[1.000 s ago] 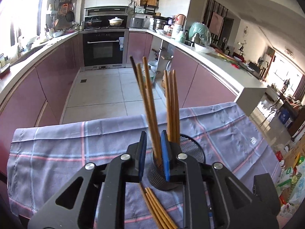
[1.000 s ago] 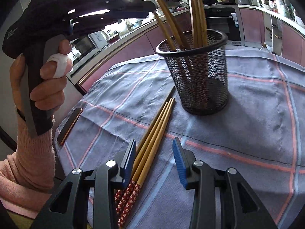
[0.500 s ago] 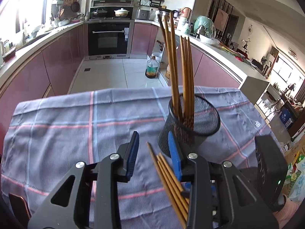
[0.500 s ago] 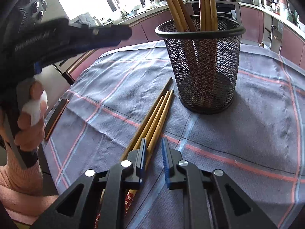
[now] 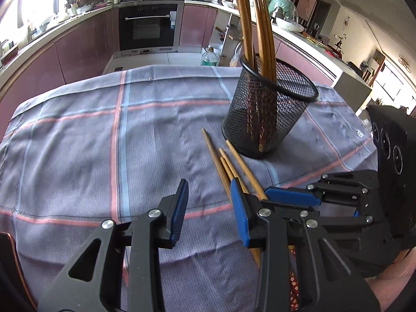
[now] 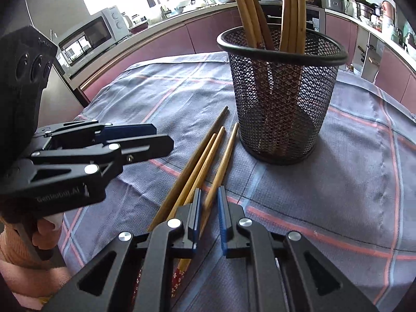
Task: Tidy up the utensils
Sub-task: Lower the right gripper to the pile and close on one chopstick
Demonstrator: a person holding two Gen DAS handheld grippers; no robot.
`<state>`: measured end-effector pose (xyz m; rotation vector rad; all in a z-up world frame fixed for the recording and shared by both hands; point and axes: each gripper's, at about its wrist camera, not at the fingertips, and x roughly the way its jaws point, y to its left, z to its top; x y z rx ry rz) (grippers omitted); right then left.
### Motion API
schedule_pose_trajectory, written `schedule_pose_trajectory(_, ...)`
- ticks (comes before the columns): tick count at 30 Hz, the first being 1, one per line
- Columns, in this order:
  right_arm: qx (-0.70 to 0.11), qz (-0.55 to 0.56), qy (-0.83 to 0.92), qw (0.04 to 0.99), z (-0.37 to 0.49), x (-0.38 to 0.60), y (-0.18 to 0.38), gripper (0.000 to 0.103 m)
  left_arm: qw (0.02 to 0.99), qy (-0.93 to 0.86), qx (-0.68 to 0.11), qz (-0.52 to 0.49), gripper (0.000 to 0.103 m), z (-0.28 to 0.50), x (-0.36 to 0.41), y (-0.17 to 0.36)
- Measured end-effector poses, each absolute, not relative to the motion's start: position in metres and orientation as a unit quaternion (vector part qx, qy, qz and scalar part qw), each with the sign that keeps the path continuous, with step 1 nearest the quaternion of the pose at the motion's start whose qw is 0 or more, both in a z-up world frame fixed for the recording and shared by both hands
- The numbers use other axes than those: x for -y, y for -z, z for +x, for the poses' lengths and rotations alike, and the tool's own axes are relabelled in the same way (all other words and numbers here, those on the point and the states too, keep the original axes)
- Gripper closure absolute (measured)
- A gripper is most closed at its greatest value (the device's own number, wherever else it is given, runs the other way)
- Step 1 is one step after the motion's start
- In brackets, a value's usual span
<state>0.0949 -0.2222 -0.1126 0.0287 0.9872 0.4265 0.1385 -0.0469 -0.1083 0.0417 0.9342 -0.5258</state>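
A black mesh holder (image 5: 269, 115) (image 6: 282, 92) stands on the checked cloth with several wooden chopsticks upright in it. Several loose chopsticks (image 5: 228, 166) (image 6: 205, 161) lie on the cloth beside it. My right gripper (image 6: 208, 202) is low over them, its blue pads closed to a narrow gap around one chopstick (image 6: 221, 166). My left gripper (image 5: 209, 202) is open and empty just above the cloth, left of the loose chopsticks; it also shows in the right wrist view (image 6: 145, 140).
The grey-blue checked cloth (image 5: 104, 135) covers the table. A dark flat object (image 5: 7, 254) lies at its near left edge. Kitchen counters and an oven (image 5: 145, 23) stand behind, a microwave (image 6: 91, 36) to the side.
My left gripper has come down from the holder, empty, and opened wider. My right gripper has closed from wide open to a narrow gap around one chopstick.
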Motion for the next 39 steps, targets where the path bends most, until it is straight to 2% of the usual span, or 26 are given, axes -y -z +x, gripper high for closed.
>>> schedule_pose_trajectory(10,-0.472,0.008,-0.201,0.858,0.092,0.230,0.110,0.095,0.840,0.270,-0.467,0.059,0.073,0.131,0.070,0.124)
schedule_pose_trajectory(14,-0.472,0.008,-0.199,0.859,0.093,0.232,0.110,0.095,0.837,0.274,-0.471,0.058,0.083,0.134,0.073,0.123)
schedule_pose_trajectory(21,-0.471,0.003,-0.195,0.860,0.100,0.230,0.111,0.095,0.827,0.285,-0.484,0.033,0.085,0.144,0.066,0.125)
schedule_pose_trajectory(33,-0.469,-0.013,-0.195,0.861,0.114,0.226,0.111,0.095,0.824,0.270,-0.495,0.059,0.084,0.163,0.078,0.126)
schedule_pose_trajectory(39,-0.466,-0.014,-0.203,0.861,0.112,0.229,0.110,0.096,0.822,0.267,-0.500,0.053,0.091,0.167,0.074,0.126)
